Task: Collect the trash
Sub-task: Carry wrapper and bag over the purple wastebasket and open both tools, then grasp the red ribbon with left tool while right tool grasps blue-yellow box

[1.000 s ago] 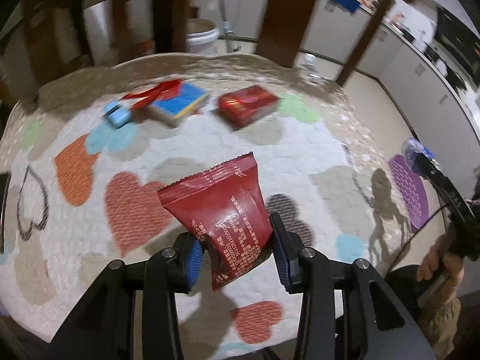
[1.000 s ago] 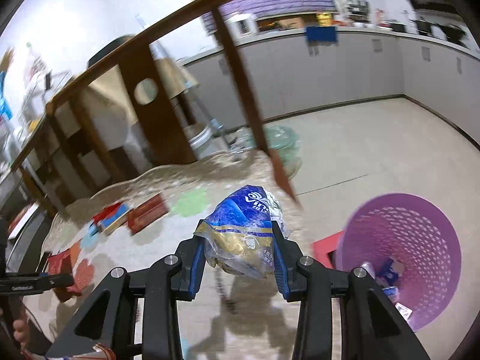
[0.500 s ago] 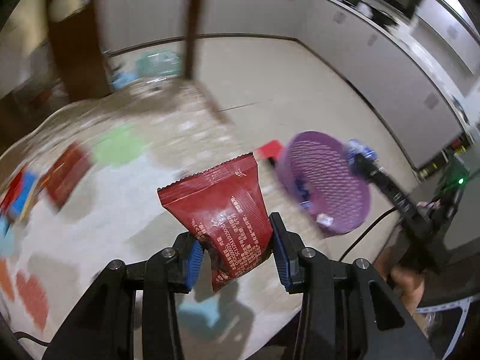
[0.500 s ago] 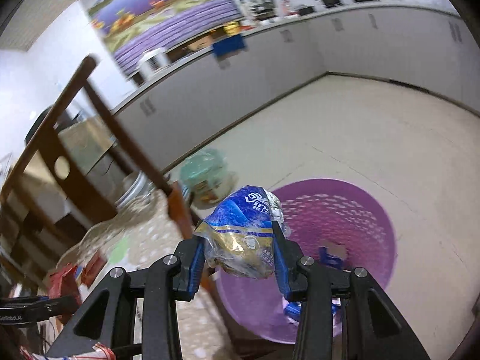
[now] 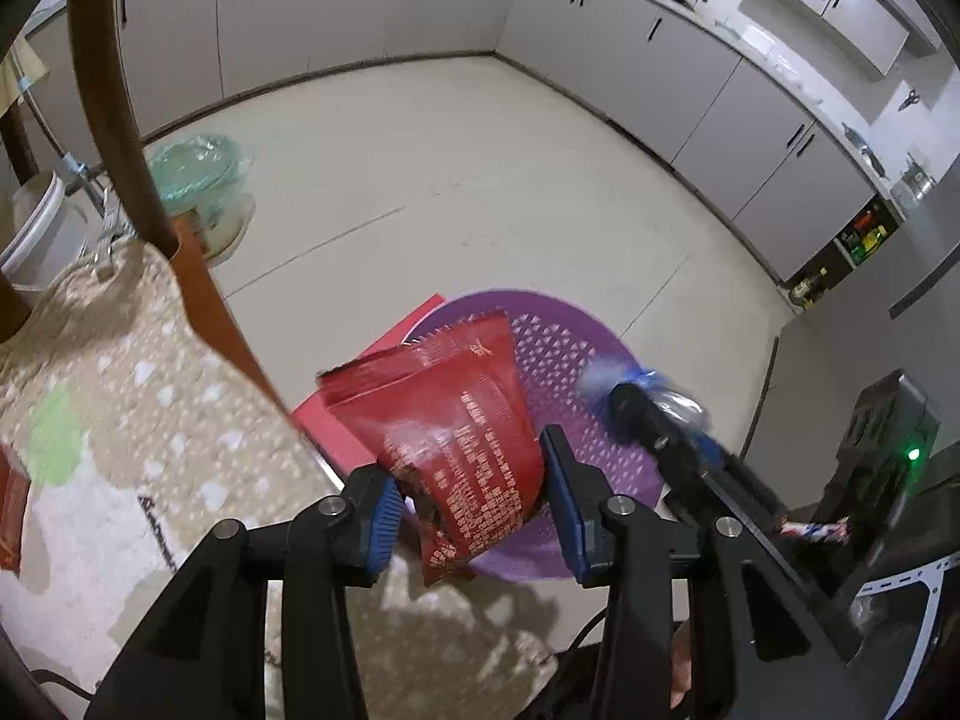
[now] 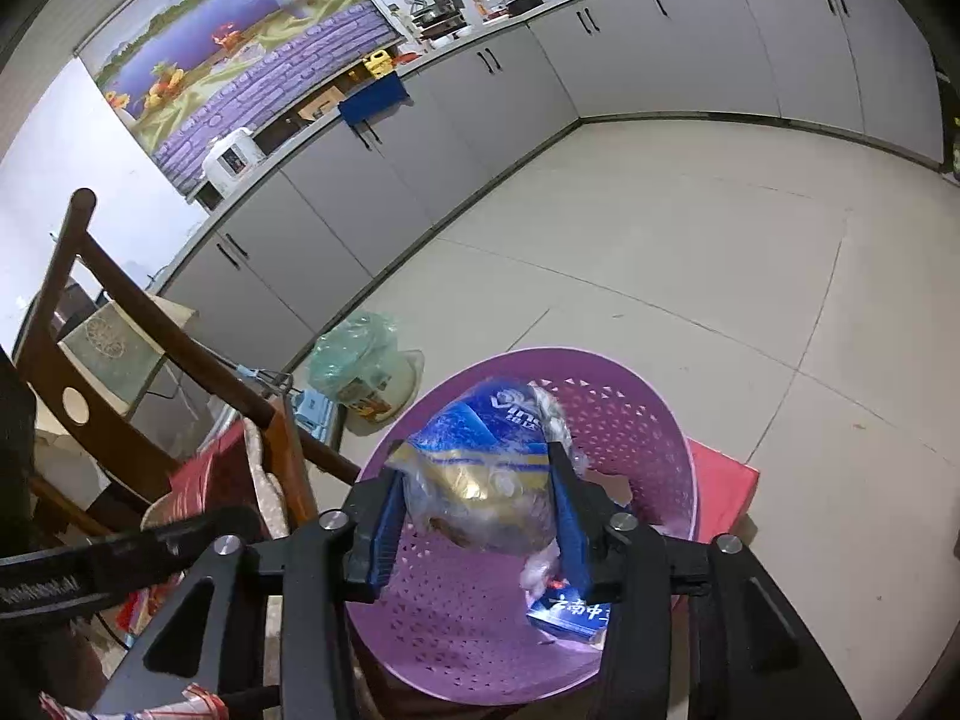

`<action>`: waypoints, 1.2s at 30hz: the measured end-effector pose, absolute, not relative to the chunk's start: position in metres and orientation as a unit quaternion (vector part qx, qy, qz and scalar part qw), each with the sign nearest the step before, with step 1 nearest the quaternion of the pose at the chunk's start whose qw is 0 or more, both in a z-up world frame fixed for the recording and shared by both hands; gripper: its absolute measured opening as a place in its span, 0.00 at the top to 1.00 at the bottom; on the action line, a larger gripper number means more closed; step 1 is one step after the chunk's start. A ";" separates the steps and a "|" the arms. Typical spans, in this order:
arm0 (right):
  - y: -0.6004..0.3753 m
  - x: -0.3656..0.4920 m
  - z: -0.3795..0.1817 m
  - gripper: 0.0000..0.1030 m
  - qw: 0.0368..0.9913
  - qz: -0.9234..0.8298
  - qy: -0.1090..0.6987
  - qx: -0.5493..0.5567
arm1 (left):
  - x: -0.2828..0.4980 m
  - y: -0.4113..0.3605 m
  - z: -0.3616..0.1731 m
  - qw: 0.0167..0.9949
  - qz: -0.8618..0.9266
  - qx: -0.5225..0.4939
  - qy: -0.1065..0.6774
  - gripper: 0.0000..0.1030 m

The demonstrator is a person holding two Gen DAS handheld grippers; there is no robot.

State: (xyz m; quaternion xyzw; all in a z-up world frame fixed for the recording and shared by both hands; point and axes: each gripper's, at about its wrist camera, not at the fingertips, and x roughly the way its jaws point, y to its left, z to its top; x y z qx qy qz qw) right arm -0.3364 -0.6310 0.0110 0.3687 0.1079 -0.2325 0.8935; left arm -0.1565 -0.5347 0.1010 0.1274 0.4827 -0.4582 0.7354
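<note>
The left tongs (image 5: pixel 474 510) sit above the near rim of a purple perforated basket (image 5: pixel 558 354), with a red snack packet (image 5: pixel 456 420) standing between their blue pads (image 5: pixel 384 516); their jaws are opening, a gap shows at the left pad, and the right pad touches the packet's edge. In the right wrist view the right tongs (image 6: pixel 480 510) hang over the same basket (image 6: pixel 636 420), pointing toward 12 o'clock, with a crumpled blue and gold plastic bag (image 6: pixel 480 468) between their pads; these jaws are also opening, and the bag is close to both pads, though contact cannot be judged. A blue printed packet (image 6: pixel 570 612) lies inside the basket at about 5 o'clock of the bag. A red flat box (image 6: pixel 720 480) lies on the floor under the basket's far side. At 9 o'clock stands a wooden chair (image 6: pixel 120 300), and a patterned rug (image 5: pixel 150 420) covers the floor beside it.
</note>
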 end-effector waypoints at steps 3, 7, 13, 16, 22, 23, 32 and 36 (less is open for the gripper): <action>-0.632 -0.338 0.010 0.42 0.889 -0.240 0.105 0.376 | -0.156 -0.528 0.105 0.736 -0.465 0.113 0.479 0.43; -0.625 -0.333 0.015 0.38 0.892 -0.249 0.108 0.361 | -0.148 -0.504 0.107 0.744 -0.455 0.100 0.479 0.41; -0.607 -0.317 0.024 0.35 0.904 -0.249 0.113 0.330 | -0.130 -0.441 0.100 0.761 -0.408 0.072 0.499 0.38; -0.596 -0.306 0.030 0.34 0.911 -0.241 0.118 0.312 | -0.112 -0.399 0.096 0.776 -0.372 0.063 0.505 0.38; -0.561 -0.280 0.041 0.28 0.929 -0.222 0.123 0.268 | -0.087 -0.300 0.095 0.811 -0.295 0.043 0.503 0.38; -0.555 -0.275 0.042 0.27 0.932 -0.221 0.127 0.259 | -0.081 -0.282 0.093 0.820 -0.277 0.044 0.500 0.38; -0.523 -0.245 0.046 0.27 0.941 -0.210 0.144 0.222 | -0.016 -0.153 0.089 0.870 -0.126 0.054 0.473 0.34; -0.512 -0.232 0.050 0.27 0.945 -0.201 0.152 0.207 | 0.029 -0.126 0.082 0.875 -0.090 0.050 0.472 0.34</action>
